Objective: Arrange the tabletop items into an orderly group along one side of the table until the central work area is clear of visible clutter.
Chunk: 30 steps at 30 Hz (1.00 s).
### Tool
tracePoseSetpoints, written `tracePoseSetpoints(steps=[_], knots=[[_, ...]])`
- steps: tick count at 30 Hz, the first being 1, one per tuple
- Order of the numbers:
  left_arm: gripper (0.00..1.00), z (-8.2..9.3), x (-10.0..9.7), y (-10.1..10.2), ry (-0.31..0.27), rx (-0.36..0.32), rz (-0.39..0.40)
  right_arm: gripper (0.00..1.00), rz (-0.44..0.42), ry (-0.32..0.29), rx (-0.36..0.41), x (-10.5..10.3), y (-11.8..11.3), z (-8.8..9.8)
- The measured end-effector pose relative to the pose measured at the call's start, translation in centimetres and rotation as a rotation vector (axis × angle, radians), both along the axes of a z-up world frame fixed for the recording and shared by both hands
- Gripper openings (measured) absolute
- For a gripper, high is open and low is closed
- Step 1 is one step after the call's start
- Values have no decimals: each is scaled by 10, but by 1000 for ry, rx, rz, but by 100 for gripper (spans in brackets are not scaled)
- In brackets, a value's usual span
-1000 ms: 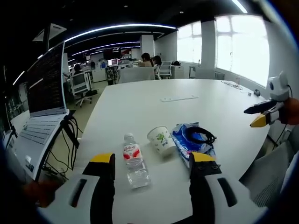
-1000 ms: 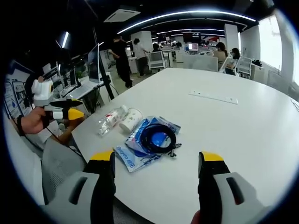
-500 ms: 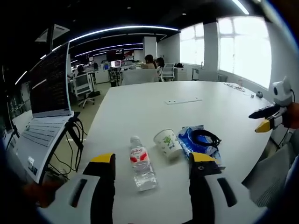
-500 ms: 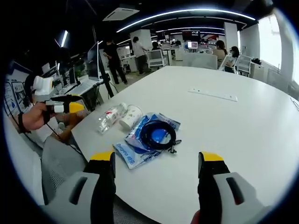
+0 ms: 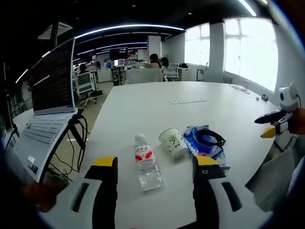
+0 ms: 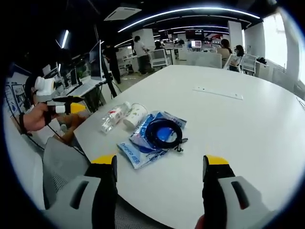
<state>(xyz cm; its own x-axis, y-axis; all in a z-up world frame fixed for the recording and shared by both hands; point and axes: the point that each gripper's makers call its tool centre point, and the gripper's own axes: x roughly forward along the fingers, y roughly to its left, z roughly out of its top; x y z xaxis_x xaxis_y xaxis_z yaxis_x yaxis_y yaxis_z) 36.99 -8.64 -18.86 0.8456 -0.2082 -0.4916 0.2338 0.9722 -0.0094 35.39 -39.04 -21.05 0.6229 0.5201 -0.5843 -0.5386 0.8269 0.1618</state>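
Laptop (image 5: 45, 109) stands at the left of the left gripper view, beside the big white table (image 5: 143, 105). Left gripper (image 5: 155, 164) is wide apart and holds nothing. Past it, in the lower middle, lie a water bottle (image 5: 147, 162), a paper cup (image 5: 173, 142) and a blue bag (image 5: 205, 145) with a black cable (image 5: 209, 138) on top. Right gripper (image 6: 159, 164) is apart too, holding nothing. Desks and people fill the office behind.

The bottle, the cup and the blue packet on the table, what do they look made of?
The bottle looks like clear glossy plastic: the table shows through it. The cup seems matte white paper or thin plastic, with a green print. The blue packet looks like shiny plastic film, crinkled, with a black cable coiled on it.
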Motion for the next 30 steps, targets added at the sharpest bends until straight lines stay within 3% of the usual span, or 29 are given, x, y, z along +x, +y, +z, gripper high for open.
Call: tracePoseSetpoints(steps=[18, 30], knots=[[61, -15, 4, 2, 46, 17, -25, 71, -44, 21, 3, -10, -3, -10], [57, -34, 31, 7, 131, 47, -66, 71, -60, 41, 1, -13, -3, -17]])
